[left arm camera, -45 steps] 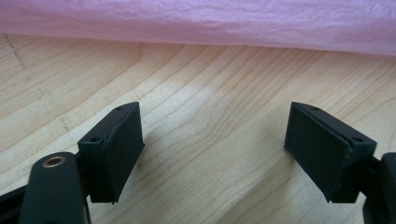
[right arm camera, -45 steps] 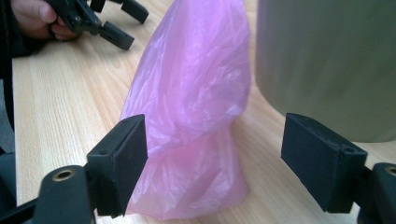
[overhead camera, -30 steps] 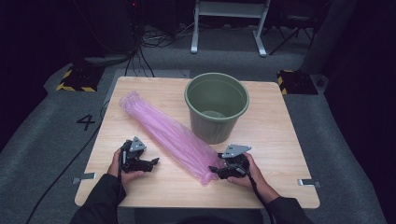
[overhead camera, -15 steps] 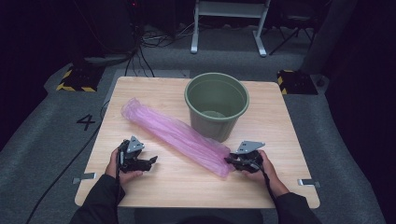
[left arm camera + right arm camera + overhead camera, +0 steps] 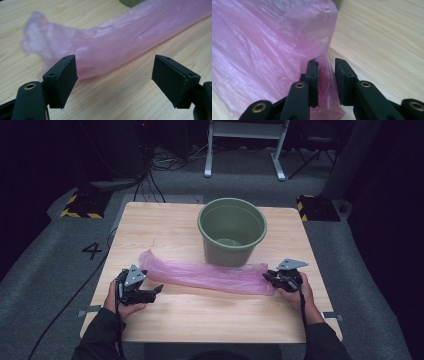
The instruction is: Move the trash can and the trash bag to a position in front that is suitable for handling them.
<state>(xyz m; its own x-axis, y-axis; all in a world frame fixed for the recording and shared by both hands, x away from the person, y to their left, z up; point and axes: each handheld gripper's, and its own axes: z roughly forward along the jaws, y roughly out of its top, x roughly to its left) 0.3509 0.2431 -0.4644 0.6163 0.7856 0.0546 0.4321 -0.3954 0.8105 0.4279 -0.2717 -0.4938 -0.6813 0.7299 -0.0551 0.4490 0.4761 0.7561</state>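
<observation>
A wooden table (image 5: 210, 312) is carrying a green bucket (image 5: 231, 231) and a pink plastic bag (image 5: 210, 276) lying stretched just before it.

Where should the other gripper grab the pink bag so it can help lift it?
Probably the loose, crumpled end of the pink bag nearest the left gripper. Its jaws stand open and empty before that end. The bag lies flat on the table, so come in low from the person's side and pinch the raised wrinkles.

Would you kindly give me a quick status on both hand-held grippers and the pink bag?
Left hand-held gripper open, short of the bag. Right hand-held gripper just closed on the pink bag end. Bag stretched flat before the green bucket. Nothing in the way.
</observation>
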